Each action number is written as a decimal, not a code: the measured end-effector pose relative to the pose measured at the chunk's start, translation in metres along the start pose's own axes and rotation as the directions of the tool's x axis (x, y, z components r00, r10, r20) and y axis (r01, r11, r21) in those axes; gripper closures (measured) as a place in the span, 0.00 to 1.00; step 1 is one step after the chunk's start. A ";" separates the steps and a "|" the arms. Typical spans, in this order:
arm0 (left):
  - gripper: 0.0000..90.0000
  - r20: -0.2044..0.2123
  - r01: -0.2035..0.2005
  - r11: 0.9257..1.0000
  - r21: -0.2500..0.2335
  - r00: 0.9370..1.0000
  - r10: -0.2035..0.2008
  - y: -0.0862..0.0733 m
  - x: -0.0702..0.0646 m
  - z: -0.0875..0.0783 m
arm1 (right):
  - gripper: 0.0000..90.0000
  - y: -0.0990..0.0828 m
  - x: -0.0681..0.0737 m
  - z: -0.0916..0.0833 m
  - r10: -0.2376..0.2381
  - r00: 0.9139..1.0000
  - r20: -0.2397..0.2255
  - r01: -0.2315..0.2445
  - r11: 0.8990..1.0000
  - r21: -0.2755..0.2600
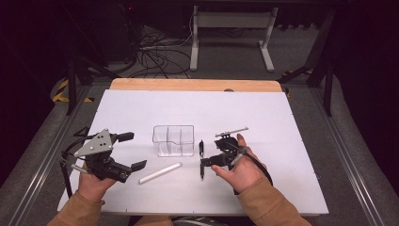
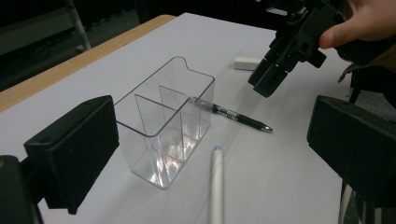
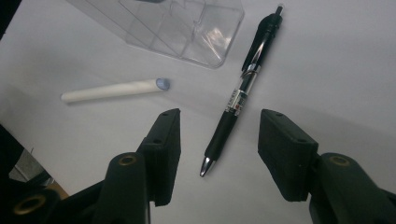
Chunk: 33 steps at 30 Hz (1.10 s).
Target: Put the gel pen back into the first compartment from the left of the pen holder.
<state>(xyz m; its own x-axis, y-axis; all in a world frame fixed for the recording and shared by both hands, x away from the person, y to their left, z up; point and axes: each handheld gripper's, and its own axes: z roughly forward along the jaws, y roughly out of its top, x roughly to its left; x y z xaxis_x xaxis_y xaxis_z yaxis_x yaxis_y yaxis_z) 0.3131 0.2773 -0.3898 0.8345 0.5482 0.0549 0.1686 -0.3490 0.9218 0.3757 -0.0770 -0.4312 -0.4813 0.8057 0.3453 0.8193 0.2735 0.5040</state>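
Right gripper (image 3: pixel 219 140), jaws apart, straddles the black pen (image 3: pixel 243 88) on the table; left gripper (image 1: pixel 129 150) rests open.

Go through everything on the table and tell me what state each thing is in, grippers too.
Clear organizer: upright, compartments empty.
Black pen: lying flat on the table, tip between the right gripper's jaws, not touched.
White pen: lying flat, untouched.
White eraser: lying flat beyond the organizer.
Left gripper: open, holding nothing.
Right gripper: open, jaws either side of the black pen.
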 end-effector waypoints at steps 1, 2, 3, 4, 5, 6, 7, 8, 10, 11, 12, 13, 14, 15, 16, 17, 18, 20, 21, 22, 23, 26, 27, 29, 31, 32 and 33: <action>0.03 -0.001 -0.003 1.000 0.002 1.000 0.003 0.000 0.000 0.000 | 0.56 0.001 0.001 0.001 0.009 1.000 0.009 -0.009 1.000 0.008; 0.03 -0.002 -0.006 1.000 0.003 1.000 0.006 0.000 0.000 0.000 | 0.57 0.002 0.002 0.003 0.019 1.000 0.012 -0.019 1.000 0.014; 0.03 -0.003 -0.007 1.000 0.004 1.000 0.007 0.000 -0.001 0.000 | 0.57 0.003 0.003 0.004 0.024 1.000 0.014 -0.024 0.999 0.023; 0.03 -0.005 -0.010 1.000 0.007 1.000 0.010 0.001 -0.001 0.001 | 0.58 0.003 0.004 0.006 0.027 0.999 0.018 -0.028 0.999 0.029; 0.03 -0.006 -0.011 1.000 0.009 1.000 0.011 0.001 -0.001 0.001 | 0.59 0.004 0.004 0.008 0.034 0.999 0.025 -0.035 0.999 0.037; 0.03 -0.007 -0.013 1.000 0.010 1.000 0.013 0.001 -0.001 0.001 | 0.60 0.005 0.005 0.009 0.039 0.999 0.029 -0.040 0.998 0.047; 0.03 -0.008 -0.013 1.000 0.010 1.000 0.013 0.000 -0.001 0.001 | 0.61 0.005 0.005 0.011 0.042 0.999 0.033 -0.044 0.998 0.053; 0.03 -0.008 -0.012 1.000 0.010 1.000 0.013 0.000 -0.001 0.001 | 0.62 0.005 0.006 0.013 0.046 0.998 0.038 -0.048 0.997 0.066; 0.03 -0.010 -0.011 1.000 0.011 1.000 0.011 0.000 -0.001 0.001 | 0.63 0.005 0.006 0.017 0.058 0.997 0.050 -0.062 0.995 0.082; 0.03 -0.010 -0.011 1.000 0.011 1.000 0.012 0.000 -0.001 0.001 | 0.63 0.005 0.006 0.018 0.061 0.997 0.054 -0.065 0.994 0.087; 0.03 -0.010 -0.012 1.000 0.011 1.000 0.012 0.001 -0.002 0.001 | 0.63 0.005 0.007 0.020 0.067 0.996 0.058 -0.073 0.993 0.094; 0.03 -0.010 -0.013 1.000 0.011 1.000 0.013 0.001 -0.002 0.001 | 0.63 0.005 0.007 0.022 0.069 0.995 0.066 -0.075 0.993 0.092; 0.03 -0.011 -0.017 1.000 0.014 1.000 0.017 0.001 -0.002 0.001 | 0.63 0.005 0.008 0.024 0.085 0.994 0.072 -0.091 0.991 0.093; 0.03 -0.013 -0.021 1.000 0.015 1.000 0.021 0.001 -0.003 0.001 | 0.63 0.005 0.009 0.025 0.093 0.993 0.075 -0.100 0.990 0.096; 0.03 -0.016 -0.024 1.000 0.019 1.000 0.024 0.002 -0.004 0.001 | 0.64 0.005 0.009 0.026 0.099 0.992 0.077 -0.106 0.989 0.101; 0.03 -0.016 -0.029 0.999 0.020 0.999 0.029 0.002 -0.005 0.002 | 0.65 0.005 0.010 0.028 0.106 0.991 0.082 -0.115 0.988 0.102; 0.03 -0.018 -0.034 0.999 0.022 0.999 0.034 0.002 -0.006 0.002 | 0.66 0.005 0.010 0.029 0.112 0.990 0.089 -0.121 0.987 0.106; 0.03 -0.020 -0.038 0.999 0.025 0.999 0.039 0.003 -0.007 0.002 | 0.69 0.005 0.011 0.032 0.125 0.986 0.106 -0.137 0.984 0.115; 0.03 -0.021 -0.040 0.999 0.027 0.999 0.040 0.003 -0.007 0.003 | 0.70 0.005 0.011 0.034 0.134 0.985 0.109 -0.147 0.982 0.119; 0.03 -0.022 -0.040 0.999 0.028 0.999 0.040 0.003 -0.007 0.003 | 0.71 0.005 0.012 0.036 0.135 0.985 0.111 -0.149 0.981 0.127; 0.03 -0.022 -0.040 0.999 0.027 0.999 0.040 0.003 -0.007 0.003 | 0.72 0.005 0.012 0.038 0.137 0.984 0.113 -0.152 0.979 0.132; 0.03 -0.021 -0.037 0.999 0.027 0.999 0.038 0.002 -0.006 0.003 | 0.73 0.006 0.012 0.041 0.150 0.981 0.127 -0.167 0.976 0.137; 0.03 -0.022 -0.038 0.999 0.027 0.999 0.038 0.002 -0.006 0.003 | 0.73 0.006 0.011 0.043 0.151 0.980 0.133 -0.169 0.976 0.137; 0.03 -0.024 -0.037 0.999 0.027 0.999 0.038 0.002 -0.006 0.003 | 0.74 0.007 0.012 0.045 0.157 0.976 0.148 -0.177 0.975 0.132; 0.03 -0.024 -0.037 0.999 0.028 0.999 0.038 0.002 -0.006 0.003 | 0.76 0.008 0.012 0.048 0.161 0.973 0.163 -0.183 0.974 0.130; 0.03 -0.024 -0.037 0.999 0.028 0.999 0.038 0.002 -0.006 0.003 | 0.77 0.008 0.013 0.049 0.162 0.972 0.170 -0.186 0.974 0.131; 0.03 -0.023 -0.039 0.999 0.029 0.999 0.040 0.002 -0.006 0.003 | 0.78 0.008 0.014 0.050 0.168 0.969 0.181 -0.193 0.972 0.130</action>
<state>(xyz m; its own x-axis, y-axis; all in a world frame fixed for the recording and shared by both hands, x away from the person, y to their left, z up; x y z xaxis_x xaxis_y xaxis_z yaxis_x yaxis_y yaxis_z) 0.3103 0.2708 -0.3897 0.8283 0.5512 0.1002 0.1511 -0.3919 0.9075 0.3912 -0.0376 -0.4620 -0.2718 0.9220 0.2758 0.9304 0.1785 0.3201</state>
